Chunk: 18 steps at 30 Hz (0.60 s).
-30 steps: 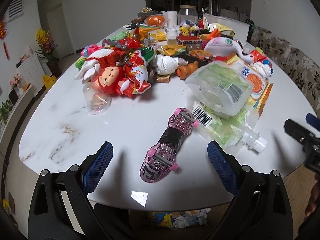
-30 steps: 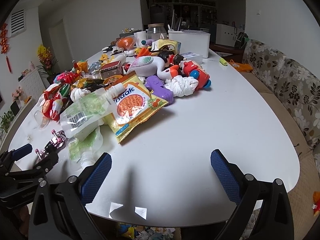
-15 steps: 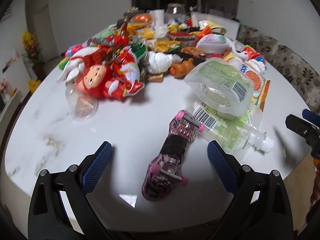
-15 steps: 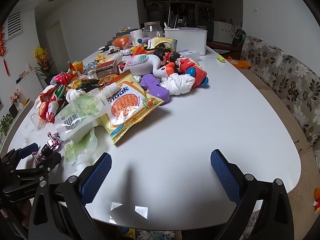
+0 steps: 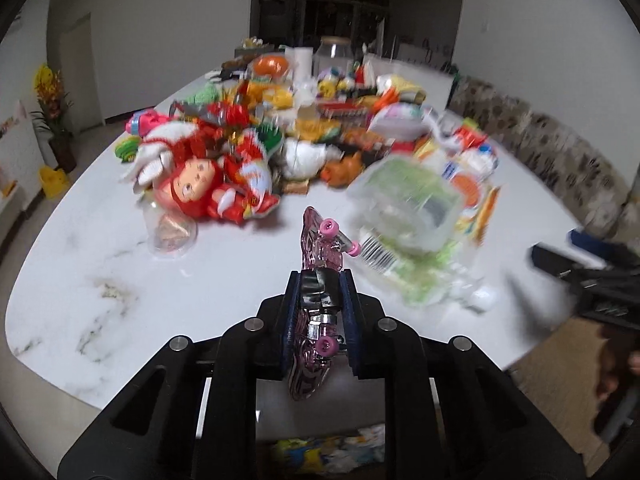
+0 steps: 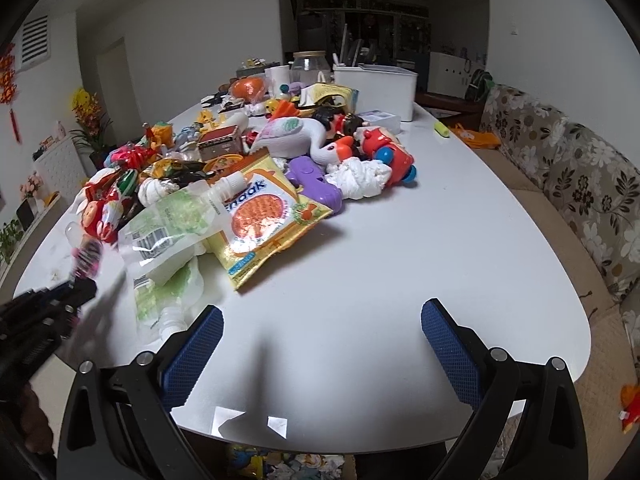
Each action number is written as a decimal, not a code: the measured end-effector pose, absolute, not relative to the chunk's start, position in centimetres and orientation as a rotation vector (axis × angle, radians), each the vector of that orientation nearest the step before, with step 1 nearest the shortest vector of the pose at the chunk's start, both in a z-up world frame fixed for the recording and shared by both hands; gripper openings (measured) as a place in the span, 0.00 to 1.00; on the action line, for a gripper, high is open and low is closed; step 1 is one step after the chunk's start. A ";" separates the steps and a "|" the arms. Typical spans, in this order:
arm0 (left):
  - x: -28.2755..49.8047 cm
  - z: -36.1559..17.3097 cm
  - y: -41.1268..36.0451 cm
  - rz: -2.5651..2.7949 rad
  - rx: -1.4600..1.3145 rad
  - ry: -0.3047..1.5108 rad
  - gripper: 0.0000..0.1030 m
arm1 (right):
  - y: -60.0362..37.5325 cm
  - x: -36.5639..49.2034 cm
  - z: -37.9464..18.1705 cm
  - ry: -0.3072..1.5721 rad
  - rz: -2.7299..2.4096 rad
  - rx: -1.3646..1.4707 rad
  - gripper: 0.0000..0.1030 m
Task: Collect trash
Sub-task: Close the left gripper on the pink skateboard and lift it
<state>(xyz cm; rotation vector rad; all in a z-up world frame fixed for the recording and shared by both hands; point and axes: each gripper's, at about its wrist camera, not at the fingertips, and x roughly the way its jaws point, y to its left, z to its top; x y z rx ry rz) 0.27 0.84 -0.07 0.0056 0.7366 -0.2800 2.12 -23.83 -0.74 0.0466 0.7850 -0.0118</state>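
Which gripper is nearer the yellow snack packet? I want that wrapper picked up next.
Right. The right gripper hangs open over bare table just in front of the yellow snack packet; the left gripper, shut on a pink toy skateboard, sits farther off beyond the green pouches.

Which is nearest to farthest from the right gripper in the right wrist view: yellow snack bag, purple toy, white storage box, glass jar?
From the right gripper, whose fingers stand open over bare table:
1. Yellow snack bag, just ahead, left of centre.
2. Purple toy, behind the bag's far edge.
3. White storage box, far end, right of centre.
4. Glass jar, far end, left of the box and slightly beyond.
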 end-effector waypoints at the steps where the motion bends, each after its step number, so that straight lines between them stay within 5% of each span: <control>1: -0.2 0.7 1.0 -0.279 0.002 0.719 0.19 | -23.8 2.3 -0.6 0.788 -0.004 0.054 0.95; 11: -3.0 2.6 3.9 -0.188 -0.013 0.660 0.18 | -22.0 8.0 -1.6 0.964 0.382 0.631 0.95; 18: -3.2 2.6 6.5 -0.184 -0.074 0.655 0.18 | -19.6 13.2 -4.0 1.059 0.430 0.764 0.96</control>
